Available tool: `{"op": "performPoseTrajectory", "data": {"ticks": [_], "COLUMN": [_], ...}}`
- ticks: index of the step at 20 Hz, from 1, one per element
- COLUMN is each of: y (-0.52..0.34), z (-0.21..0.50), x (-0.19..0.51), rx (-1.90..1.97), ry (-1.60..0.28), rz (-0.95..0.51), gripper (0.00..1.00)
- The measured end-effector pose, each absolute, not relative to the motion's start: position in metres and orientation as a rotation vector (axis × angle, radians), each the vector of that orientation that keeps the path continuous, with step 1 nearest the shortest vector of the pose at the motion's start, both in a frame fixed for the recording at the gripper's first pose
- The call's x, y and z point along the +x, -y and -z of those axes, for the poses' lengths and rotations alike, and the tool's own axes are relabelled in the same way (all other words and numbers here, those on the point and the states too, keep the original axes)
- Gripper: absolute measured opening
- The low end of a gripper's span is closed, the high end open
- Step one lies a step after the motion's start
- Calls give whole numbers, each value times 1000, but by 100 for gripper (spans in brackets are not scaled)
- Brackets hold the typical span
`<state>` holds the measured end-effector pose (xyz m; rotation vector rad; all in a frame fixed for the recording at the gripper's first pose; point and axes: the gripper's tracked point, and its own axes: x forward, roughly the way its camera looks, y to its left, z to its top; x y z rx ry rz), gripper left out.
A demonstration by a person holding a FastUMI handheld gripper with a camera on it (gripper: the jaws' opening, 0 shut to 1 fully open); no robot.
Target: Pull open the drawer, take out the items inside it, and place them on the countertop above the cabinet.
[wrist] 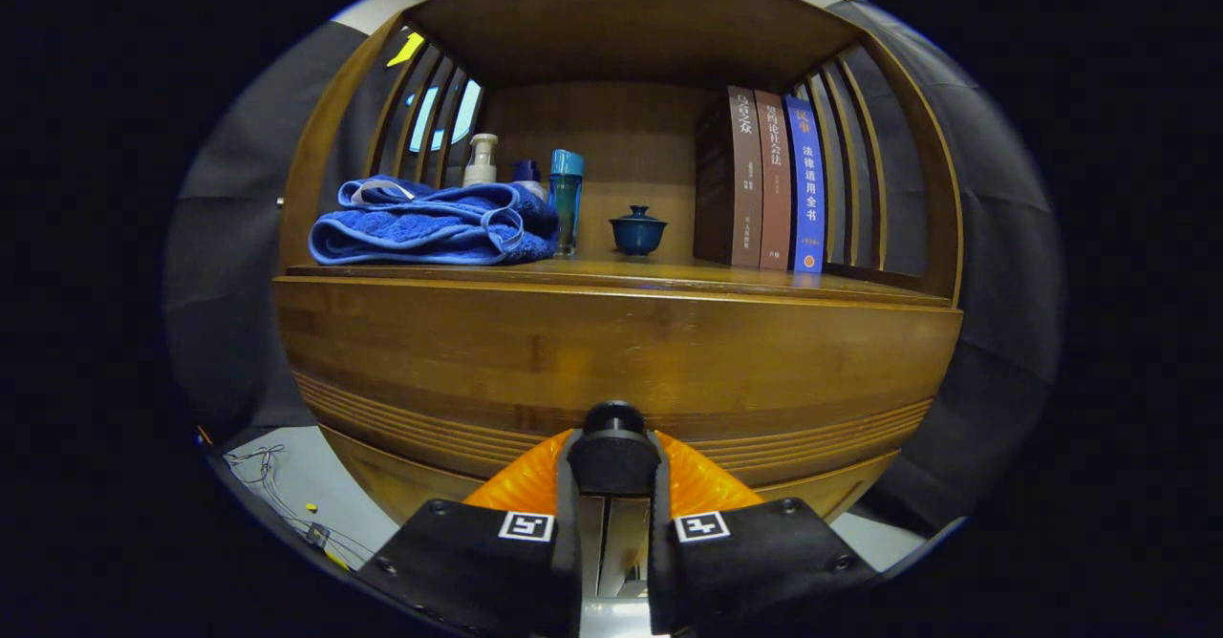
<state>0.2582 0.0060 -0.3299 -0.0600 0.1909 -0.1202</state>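
The wooden drawer front (611,351) of the cabinet spans the view just ahead of me. Its dark round knob (613,418) sits low in the middle of the front. My gripper (612,461) is shut on the knob, with one finger (568,485) pressing on each side of it. What lies inside the drawer is hidden behind the front. The countertop (669,275) runs directly above the drawer, under a wooden shelf roof.
On the countertop lie a folded blue towel (430,225), a pump bottle (481,160), a teal bottle (566,199), a small lidded cup (637,231) and three upright books (769,180). Slatted wooden sides close both ends. Loose wires (277,485) lie on the floor at lower left.
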Motion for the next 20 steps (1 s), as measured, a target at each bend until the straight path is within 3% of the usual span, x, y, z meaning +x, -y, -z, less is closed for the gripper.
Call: {"op": "performPoseTrajectory", "data": {"ticks": [20], "y": [-16], "z": [328], "x": [111], "rx": [20], "ry": [-205], "rz": [133], "gripper": [31]}}
